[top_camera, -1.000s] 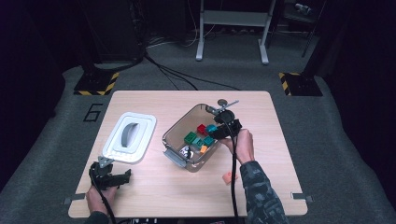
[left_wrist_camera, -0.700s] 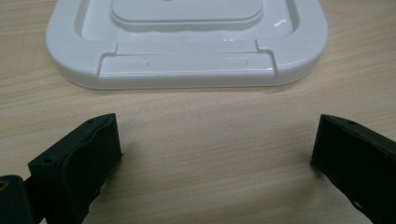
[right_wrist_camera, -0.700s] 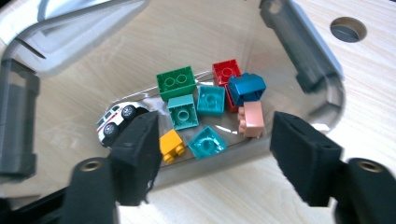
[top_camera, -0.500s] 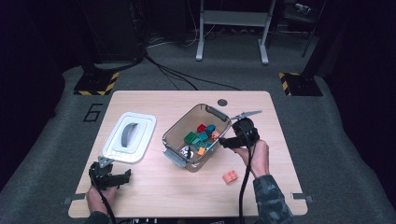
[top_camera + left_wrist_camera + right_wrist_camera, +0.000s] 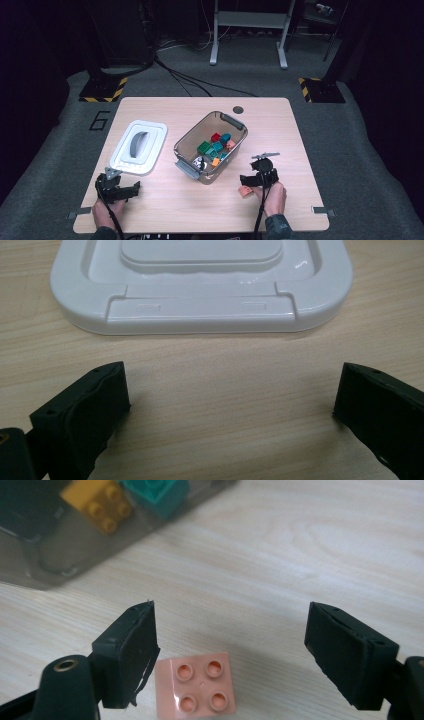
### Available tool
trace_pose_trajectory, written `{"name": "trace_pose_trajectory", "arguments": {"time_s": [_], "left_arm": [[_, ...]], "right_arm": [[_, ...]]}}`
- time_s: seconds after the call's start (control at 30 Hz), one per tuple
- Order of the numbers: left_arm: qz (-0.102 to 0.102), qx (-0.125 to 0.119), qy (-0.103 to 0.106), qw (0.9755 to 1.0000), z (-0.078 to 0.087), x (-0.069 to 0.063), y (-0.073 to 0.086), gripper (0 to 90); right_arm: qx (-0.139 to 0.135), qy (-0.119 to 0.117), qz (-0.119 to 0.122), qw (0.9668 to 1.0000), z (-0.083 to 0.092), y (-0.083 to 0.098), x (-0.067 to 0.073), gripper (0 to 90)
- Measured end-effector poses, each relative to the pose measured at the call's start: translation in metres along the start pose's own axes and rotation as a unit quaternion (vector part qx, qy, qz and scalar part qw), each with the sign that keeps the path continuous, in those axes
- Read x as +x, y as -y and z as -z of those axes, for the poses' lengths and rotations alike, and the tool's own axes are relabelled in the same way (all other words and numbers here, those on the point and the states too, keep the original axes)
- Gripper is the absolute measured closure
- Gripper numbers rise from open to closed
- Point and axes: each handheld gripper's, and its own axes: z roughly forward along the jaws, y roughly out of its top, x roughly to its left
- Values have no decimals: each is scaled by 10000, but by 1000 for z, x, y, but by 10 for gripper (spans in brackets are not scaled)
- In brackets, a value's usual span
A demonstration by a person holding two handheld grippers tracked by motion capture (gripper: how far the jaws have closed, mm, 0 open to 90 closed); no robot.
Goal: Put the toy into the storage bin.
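A pink four-stud brick [image 5: 196,687] lies on the wooden table [image 5: 280,130], low between the jaws of my right gripper [image 5: 235,650] and close to the left one. Those jaws have just been opening and stand open, with neither pad pressing on the brick. From above, the right gripper [image 5: 248,181] sits right of the clear bin [image 5: 237,124], beside the pink brick [image 5: 245,191]. The bin holds several coloured bricks, among them a green one [image 5: 204,148]. My left gripper [image 5: 230,405] rests open on the table just short of the white lid [image 5: 200,310], with nothing between its jaws.
The white lid [image 5: 139,146] lies flat left of the bin, and the left gripper [image 5: 121,186] sits below it near the table's front edge. A round grommet hole [image 5: 238,109] sits at the table's far side. Dark carpet surrounds the table.
The right gripper came away from over the bin, down and toward the front of the table, to the pink brick, and its jaws opened. The left gripper stayed put.
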Motion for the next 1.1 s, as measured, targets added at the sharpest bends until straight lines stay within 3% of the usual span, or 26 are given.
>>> {"name": "trace_pose_trajectory", "arguments": {"time_s": [0.13,0.3,0.73,0.9,0.97,1.07,1.1], "left_arm": [[0,0,-1,10000,0,0,0,10],[-17,-3,-14,10000,0,0,0,10],[-1,3,-15,10000,0,0,0,11],[-10,-4,-20,10000,0,0,0,11],[-11,-3,-18,10000,0,0,0,11],[-10,-3,-18,10000,0,0,0,11],[-10,-5,-19,10000,0,0,0,11]], "right_arm": [[149,61,115,9998,-12,5,5,209],[256,158,158,9994,-12,17,9,237],[295,171,121,9993,5,49,-8,287],[314,354,125,9988,8,54,-11,315],[319,462,246,9981,6,54,-12,321],[316,661,303,9969,5,53,-15,341],[322,784,217,9962,6,51,-17,345]]}}
